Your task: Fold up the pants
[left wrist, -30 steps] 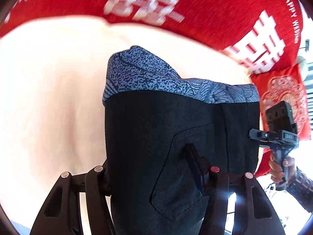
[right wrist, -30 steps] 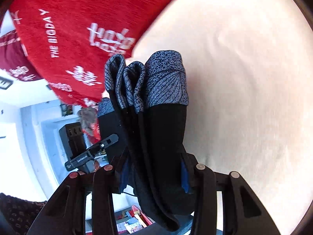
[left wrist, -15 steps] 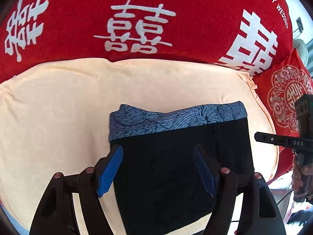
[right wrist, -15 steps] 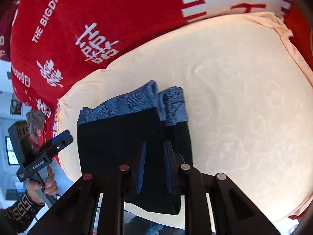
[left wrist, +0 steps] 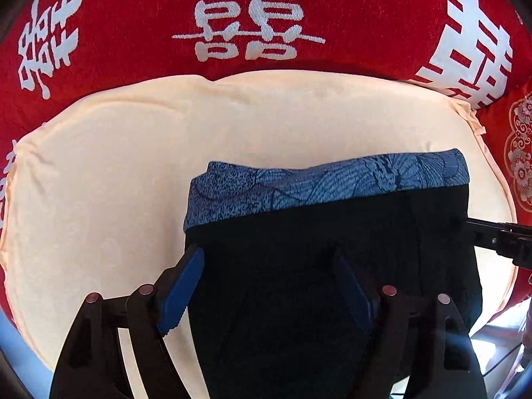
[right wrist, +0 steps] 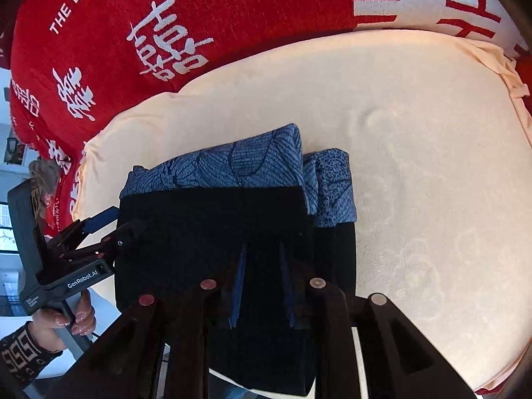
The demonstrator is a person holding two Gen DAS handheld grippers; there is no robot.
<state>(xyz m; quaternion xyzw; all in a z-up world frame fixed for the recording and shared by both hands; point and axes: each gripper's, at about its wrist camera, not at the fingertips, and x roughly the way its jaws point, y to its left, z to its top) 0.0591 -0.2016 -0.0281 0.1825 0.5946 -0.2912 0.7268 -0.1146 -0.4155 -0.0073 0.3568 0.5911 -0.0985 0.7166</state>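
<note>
The black pants (left wrist: pixel 299 266) with a blue patterned waistband (left wrist: pixel 326 183) lie folded on the cream cushion (left wrist: pixel 116 183). My left gripper (left wrist: pixel 266 282) is open, its blue-padded fingers spread wide just above the folded stack. In the right wrist view the pants (right wrist: pixel 212 229) lie in a thick pile with the waistband (right wrist: pixel 232 166) at the far end. My right gripper (right wrist: pixel 262 286) has its jaws close together over the pants' near part, with a fold of black fabric between the pads. The left gripper (right wrist: pixel 113 229) shows at the pile's left edge.
A red blanket with white characters (left wrist: pixel 259 16) covers the sofa back behind the cushion. A red embroidered pillow (left wrist: pixel 518 166) sits at the right. The cushion's front edge (right wrist: pixel 465 365) drops off near me. A hand in a patterned sleeve (right wrist: pixel 66 322) holds the left gripper's handle.
The pants came down from hanging in both grippers to lying flat on the cushion. My left gripper opened and let go. My right gripper narrowed over the pile.
</note>
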